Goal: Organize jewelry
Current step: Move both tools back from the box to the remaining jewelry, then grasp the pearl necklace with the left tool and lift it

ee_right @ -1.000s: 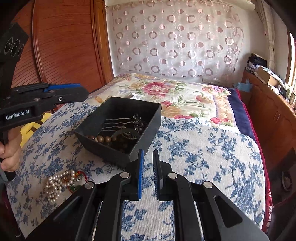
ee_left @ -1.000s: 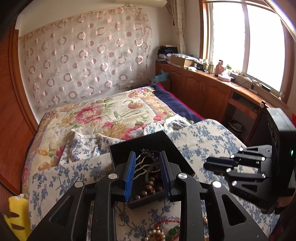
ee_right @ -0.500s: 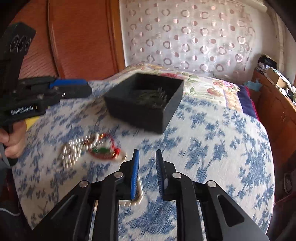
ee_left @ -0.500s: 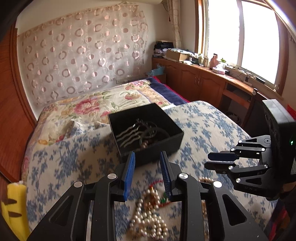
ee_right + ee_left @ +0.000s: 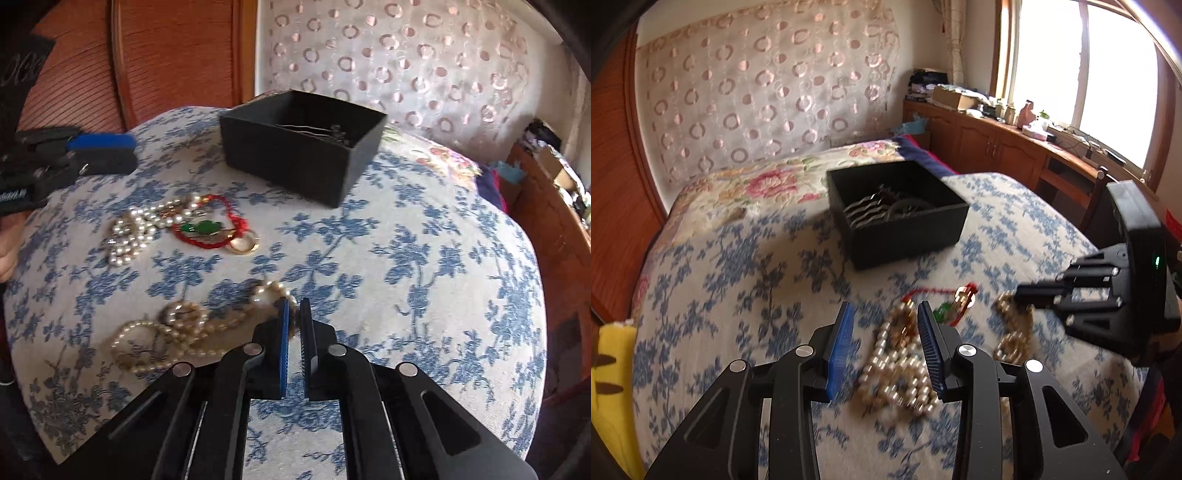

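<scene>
A black open box (image 5: 897,210) (image 5: 303,144) with hairpins and dark beads stands on a blue-flowered cushion (image 5: 424,266). In front of it lie a white pearl strand (image 5: 897,369) (image 5: 140,229), a red cord with a green stone and gold ring (image 5: 955,299) (image 5: 214,229), and a cream bead necklace (image 5: 1012,332) (image 5: 177,332). My left gripper (image 5: 884,332) is open, hovering over the pearl strand. My right gripper (image 5: 291,317) is nearly closed and empty, its tips at the right end of the cream necklace; it also shows in the left wrist view (image 5: 1034,293).
The cushion lies on a bed with a floral quilt (image 5: 750,184). A wooden wardrobe (image 5: 166,59) is on the left, a wooden counter (image 5: 1015,144) under the window on the right. A yellow toy (image 5: 609,387) lies at the cushion's left edge.
Both grippers have drawn back from the box and lowered towards the loose jewelry. The left one now sits over the pearl strand, the right one at the cream necklace.
</scene>
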A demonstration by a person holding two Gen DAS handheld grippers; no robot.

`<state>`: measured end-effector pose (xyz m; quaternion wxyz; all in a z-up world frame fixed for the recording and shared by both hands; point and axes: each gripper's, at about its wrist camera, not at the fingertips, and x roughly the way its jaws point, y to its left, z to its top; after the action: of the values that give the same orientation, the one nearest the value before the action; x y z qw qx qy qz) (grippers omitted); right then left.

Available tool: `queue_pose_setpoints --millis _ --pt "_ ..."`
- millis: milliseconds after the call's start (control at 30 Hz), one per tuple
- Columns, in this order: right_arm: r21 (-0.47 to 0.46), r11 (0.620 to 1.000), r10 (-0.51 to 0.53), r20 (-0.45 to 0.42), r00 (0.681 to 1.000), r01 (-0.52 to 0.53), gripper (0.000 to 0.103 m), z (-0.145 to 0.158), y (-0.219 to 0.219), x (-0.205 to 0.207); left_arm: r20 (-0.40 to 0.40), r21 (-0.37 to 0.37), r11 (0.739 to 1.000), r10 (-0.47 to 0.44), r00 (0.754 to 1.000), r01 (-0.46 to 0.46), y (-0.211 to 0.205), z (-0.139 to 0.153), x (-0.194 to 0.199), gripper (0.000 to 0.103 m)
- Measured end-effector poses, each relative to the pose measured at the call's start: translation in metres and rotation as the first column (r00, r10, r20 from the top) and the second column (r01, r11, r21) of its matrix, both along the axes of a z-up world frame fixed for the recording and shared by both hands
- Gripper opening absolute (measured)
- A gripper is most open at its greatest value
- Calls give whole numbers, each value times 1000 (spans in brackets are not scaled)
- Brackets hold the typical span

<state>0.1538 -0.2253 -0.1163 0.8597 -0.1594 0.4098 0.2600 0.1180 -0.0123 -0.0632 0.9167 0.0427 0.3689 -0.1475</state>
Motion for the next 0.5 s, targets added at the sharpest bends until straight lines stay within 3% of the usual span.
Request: queue_pose_setpoints --millis 233,500 --pt "28 1000 -3 14 1000 3 7 -1 -6 0 -56 -7 999 48 997 -49 22 -17 3 34" --pt "38 999 -9 8 1000 9 7 -1 -11 -2 -87 -41 998 37 996 -40 24 -18 15 34"
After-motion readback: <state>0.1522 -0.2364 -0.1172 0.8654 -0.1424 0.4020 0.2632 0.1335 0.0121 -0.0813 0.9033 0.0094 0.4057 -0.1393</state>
